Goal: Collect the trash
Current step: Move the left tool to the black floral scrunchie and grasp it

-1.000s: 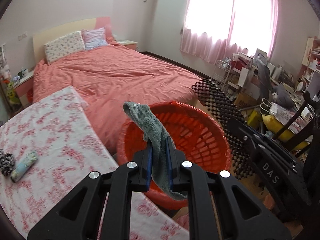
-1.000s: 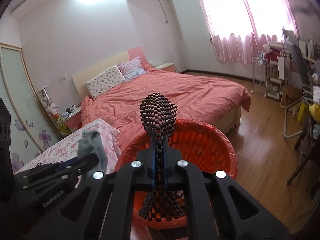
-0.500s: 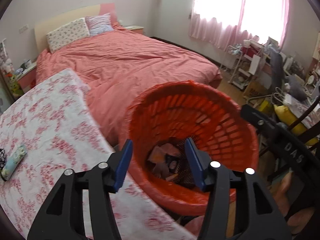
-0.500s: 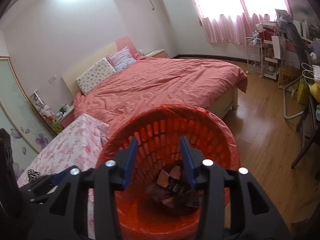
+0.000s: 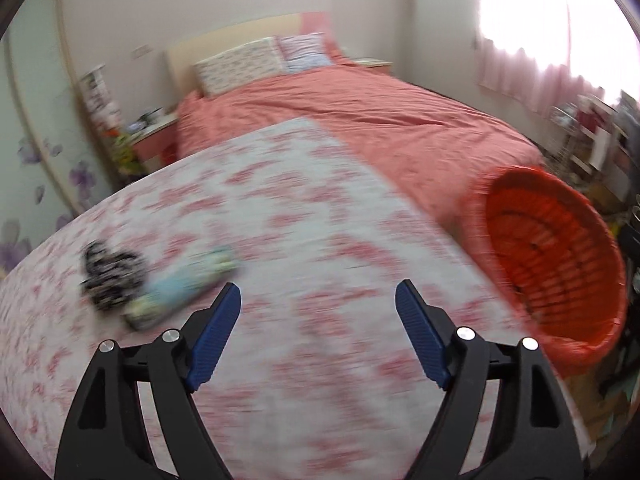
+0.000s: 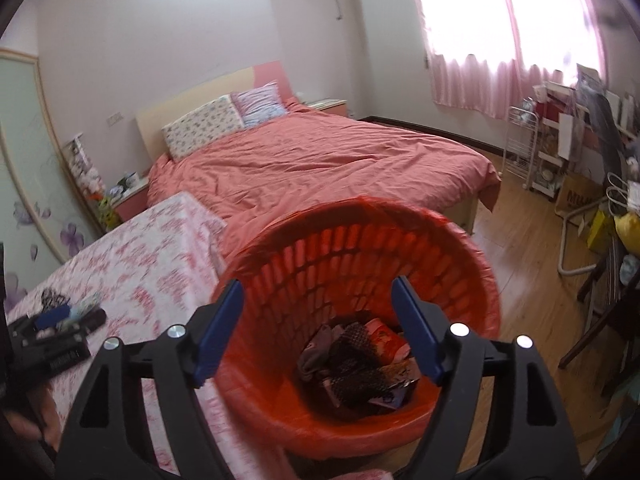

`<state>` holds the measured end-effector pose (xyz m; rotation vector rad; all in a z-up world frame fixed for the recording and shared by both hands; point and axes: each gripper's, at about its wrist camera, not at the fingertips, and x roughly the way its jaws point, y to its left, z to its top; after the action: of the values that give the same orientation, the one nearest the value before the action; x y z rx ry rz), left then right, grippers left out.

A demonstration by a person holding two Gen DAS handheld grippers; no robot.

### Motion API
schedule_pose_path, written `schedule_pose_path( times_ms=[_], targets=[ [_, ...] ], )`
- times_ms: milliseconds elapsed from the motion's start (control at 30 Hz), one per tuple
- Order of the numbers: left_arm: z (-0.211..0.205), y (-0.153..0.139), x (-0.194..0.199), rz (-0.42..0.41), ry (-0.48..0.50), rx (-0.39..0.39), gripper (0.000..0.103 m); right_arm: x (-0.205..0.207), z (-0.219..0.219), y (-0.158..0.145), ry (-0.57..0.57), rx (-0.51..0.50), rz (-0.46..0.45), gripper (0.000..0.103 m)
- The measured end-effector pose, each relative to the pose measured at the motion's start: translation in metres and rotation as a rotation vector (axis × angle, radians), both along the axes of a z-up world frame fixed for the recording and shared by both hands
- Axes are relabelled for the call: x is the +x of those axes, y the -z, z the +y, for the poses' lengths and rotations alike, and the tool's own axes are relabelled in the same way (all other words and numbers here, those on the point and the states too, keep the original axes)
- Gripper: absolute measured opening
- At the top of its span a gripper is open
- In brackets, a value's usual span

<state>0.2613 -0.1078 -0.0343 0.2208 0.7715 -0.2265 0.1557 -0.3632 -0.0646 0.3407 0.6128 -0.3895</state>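
Observation:
My left gripper (image 5: pixel 318 304) is open and empty above the floral tablecloth (image 5: pixel 304 216). A black-and-white patterned scrap (image 5: pixel 110 276) and a pale blue tube-like packet (image 5: pixel 184 288) lie on the cloth to its front left; the view is blurred. The orange basket (image 5: pixel 556 256) stands at the right. My right gripper (image 6: pixel 316 308) is open and empty above the orange basket (image 6: pixel 360 248), which holds the grey cloth (image 6: pixel 316 354), the black checkered piece (image 6: pixel 356 364) and other trash. The left gripper also shows in the right wrist view (image 6: pixel 64 324), over the two items.
A bed with a salmon cover (image 6: pixel 320 160) lies behind the table and basket. A nightstand (image 6: pixel 128 196) is at the far left. Shelves and clutter (image 6: pixel 560 152) line the right wall, with a chair (image 6: pixel 600 312) on the wood floor.
Both grippers opened and dropped the grey cloth and the checkered piece into the basket. The left gripper then swung left over the table toward the two items there.

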Motion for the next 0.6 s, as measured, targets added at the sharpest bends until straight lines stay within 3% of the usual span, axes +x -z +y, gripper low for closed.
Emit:
schedule_pose_path(
  times_ms=[233,333,600],
  targets=[
    [0.093,0.002,0.029,-0.033,-0.238,0.063,0.083,0.018,0.058,0.001,-0.097,-0.042,0.032,0.084],
    [0.125,0.004,0.045,-0.021,-0.302,0.044,0.083,0.027,0.082,0.003,-0.145,-0.046,0.039,0.085],
    [0.155,0.017,0.09,0.048,-0.343,-0.033,0.083,0.048,0.13,0.002,-0.242,-0.074,0.067,0.085]
  ],
)
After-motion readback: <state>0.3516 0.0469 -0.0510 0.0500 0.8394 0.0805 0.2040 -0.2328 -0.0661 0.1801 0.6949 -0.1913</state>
